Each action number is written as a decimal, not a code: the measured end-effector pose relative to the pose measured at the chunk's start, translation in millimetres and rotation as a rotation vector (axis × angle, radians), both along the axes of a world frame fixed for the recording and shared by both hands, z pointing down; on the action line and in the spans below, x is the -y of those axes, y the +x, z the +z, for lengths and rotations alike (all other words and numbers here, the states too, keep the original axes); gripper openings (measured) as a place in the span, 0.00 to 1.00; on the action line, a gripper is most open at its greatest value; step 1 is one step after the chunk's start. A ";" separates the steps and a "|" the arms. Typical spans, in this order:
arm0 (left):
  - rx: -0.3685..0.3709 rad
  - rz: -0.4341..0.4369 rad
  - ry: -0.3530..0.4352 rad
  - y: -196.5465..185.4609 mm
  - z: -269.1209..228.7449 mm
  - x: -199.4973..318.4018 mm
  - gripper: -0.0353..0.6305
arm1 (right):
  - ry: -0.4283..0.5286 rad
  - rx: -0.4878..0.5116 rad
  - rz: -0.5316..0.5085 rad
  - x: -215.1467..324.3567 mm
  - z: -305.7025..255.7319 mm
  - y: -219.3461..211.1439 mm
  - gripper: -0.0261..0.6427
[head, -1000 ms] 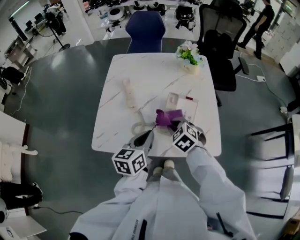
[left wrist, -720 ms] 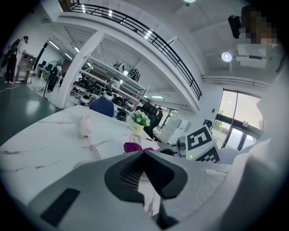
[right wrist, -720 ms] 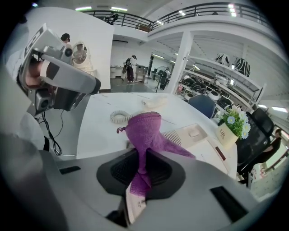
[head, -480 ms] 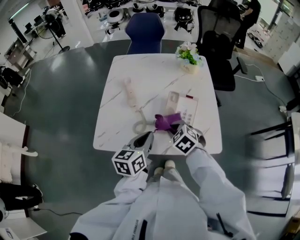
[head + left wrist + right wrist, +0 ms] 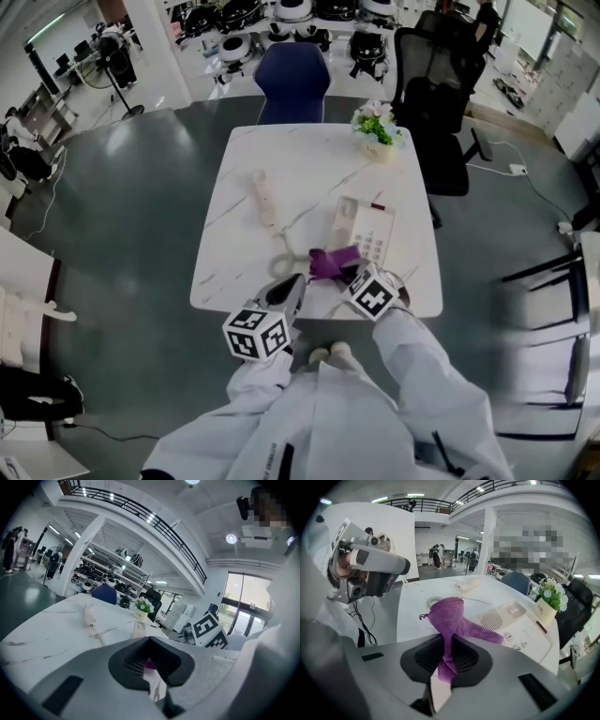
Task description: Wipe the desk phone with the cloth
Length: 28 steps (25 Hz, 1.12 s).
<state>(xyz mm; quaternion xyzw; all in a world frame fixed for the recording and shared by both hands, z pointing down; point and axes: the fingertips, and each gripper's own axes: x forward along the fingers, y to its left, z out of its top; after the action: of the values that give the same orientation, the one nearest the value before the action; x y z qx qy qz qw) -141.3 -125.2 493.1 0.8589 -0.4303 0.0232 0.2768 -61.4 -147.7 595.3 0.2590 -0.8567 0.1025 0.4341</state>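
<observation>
Item: purple cloth (image 5: 452, 613), judged soft, light, limp. Bunched end pinched in right gripper (image 5: 445, 665), free end trailing toward desk phone (image 5: 525, 630). Spare: left gripper (image 5: 152, 667), jaws nearly together, empty.

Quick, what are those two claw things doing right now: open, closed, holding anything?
Left gripper: closed, holding nothing.
Right gripper: closed on the purple cloth.
</observation>
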 end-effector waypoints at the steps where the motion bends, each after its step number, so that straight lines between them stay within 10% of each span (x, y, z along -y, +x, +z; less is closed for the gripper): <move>1: 0.004 0.011 0.014 0.2 -2.6 -0.9 0.05 | -0.008 0.031 0.011 -1.6 -2.7 1.0 0.09; 14: 0.084 0.029 0.217 2.0 -54.5 1.2 0.05 | 0.003 0.451 0.200 -5.1 -74.8 39.3 0.09; 28: 0.094 -0.037 0.376 -3.2 -115.3 9.7 0.05 | 0.270 0.822 0.366 15.3 -189.3 97.3 0.09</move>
<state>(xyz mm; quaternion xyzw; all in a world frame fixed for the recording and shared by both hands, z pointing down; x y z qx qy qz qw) -144.5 -134.8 377.8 0.8853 -0.4553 -0.0227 0.0914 35.9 -163.0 406.0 0.3978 -0.9036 0.1592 -0.0039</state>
